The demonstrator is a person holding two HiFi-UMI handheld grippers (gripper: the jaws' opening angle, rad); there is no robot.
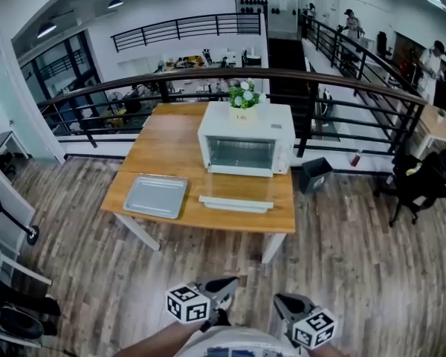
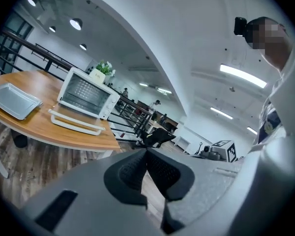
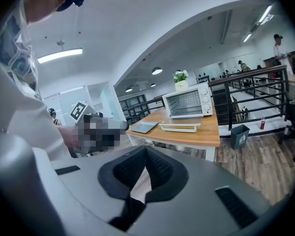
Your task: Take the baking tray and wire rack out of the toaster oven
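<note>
Between the left claw (image 1: 224, 285), the right claw (image 1: 284, 300) and the bench (image 1: 171, 155) ahead of them lies a wide stretch of bare wooden floor (image 1: 208, 266), open to pass. Straight ahead, the toaster oven (image 1: 247, 143) has its door (image 1: 236, 204) folded down toward the claws (it reaches the bench's near edge), leaving the mouth open from the front. Ahead and left, the baking tray (image 1: 156, 195) fills that corner, with bare benchtop between it and the door. A plant pot (image 1: 243, 114) occupies the oven's top. A railing (image 1: 342, 88) closes the far side; a bin (image 1: 314, 173) stands ahead to the right, beside the bench.
</note>
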